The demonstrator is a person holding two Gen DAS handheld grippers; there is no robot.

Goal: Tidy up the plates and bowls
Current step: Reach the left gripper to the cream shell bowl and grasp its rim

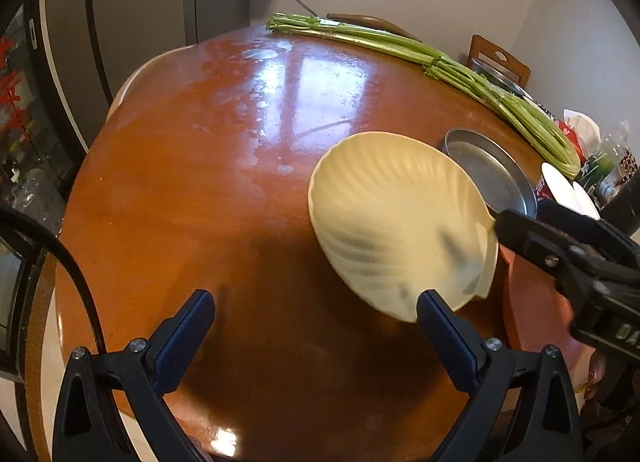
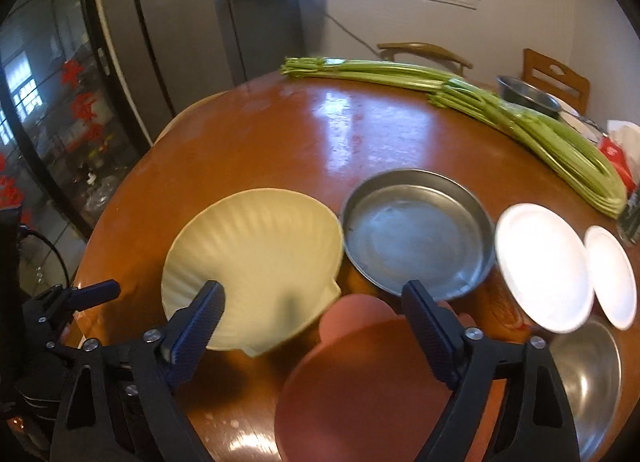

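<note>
Glossy worktop [image 2: 280, 133] bears shell plate [image 2: 256, 258]; metal pan [image 2: 420, 234] at its three o'clock; left hand-held gripper [image 1: 316, 316] and right hand-held gripper [image 2: 312, 302] spread, empty.

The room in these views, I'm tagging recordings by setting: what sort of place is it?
Most likely a home dining area or kitchen: a round wooden table with celery and dishes, wooden chairs behind it, and a tall grey fridge.

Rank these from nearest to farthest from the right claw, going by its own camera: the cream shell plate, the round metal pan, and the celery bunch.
1. Shell plate: at the right claw, overlapping its left fingertip.
2. Metal pan: just beyond, ahead of the right fingertip.
3. Celery bunch: far across the table, along its back edge.
</note>
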